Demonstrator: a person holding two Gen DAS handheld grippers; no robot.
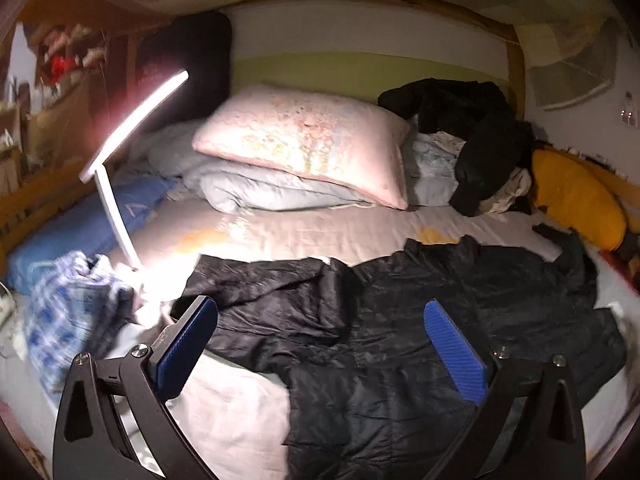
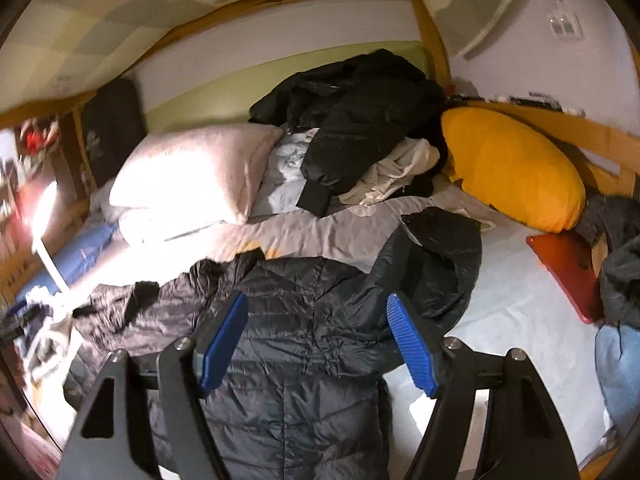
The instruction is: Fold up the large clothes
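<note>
- left gripper (image 1: pixel 320 332) stands spread wide with nothing between its pads, above the black padded jacket (image 1: pixel 400 320).
- right gripper (image 2: pixel 316 332) is parted about halfway and holds nothing.
- the jacket lies spread across the bed (image 1: pixel 300 232), toward 6 o'clock.
- a pink pillow (image 1: pixel 304 136) sits at 12 o'clock and a yellow cushion (image 2: pixel 512 164) at 2 o'clock.

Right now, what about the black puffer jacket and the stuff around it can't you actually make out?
- Black puffer jacket: its hem is cut off by the bottom edge in both views, behind the gripper frames.
- Far pile: what lies under the black garment is hidden.
- Plaid cloth: motion blur in the left wrist view hides its shape.
- Lamp: glare washes out the bedsheet around its base.
</note>
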